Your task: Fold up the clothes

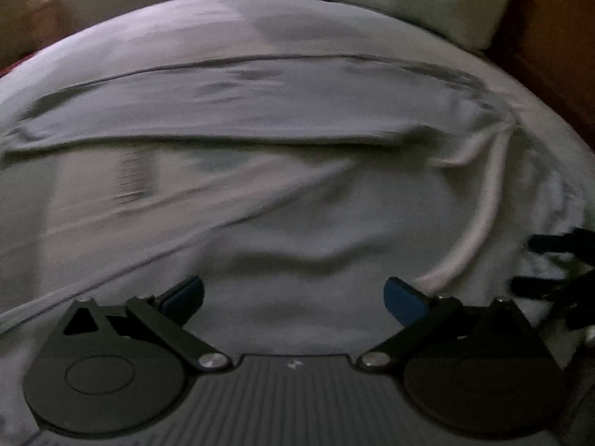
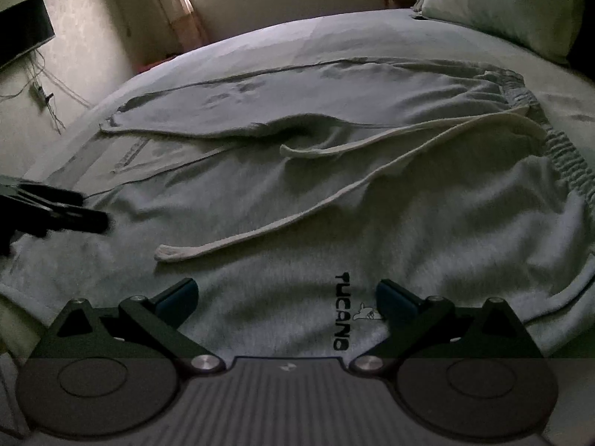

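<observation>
Grey fleece drawstring trousers lie spread, legs apart, on the pale-sheeted bed. Both left tongs and right tongs gape empty above them; folding needs an edge pinched.

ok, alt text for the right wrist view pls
Light grey sweatpants lie spread on a bed, their white drawstring trailing across the fabric, with the open right gripper low over a black logo. The left gripper shows at the left edge and a pillow at top right.
</observation>
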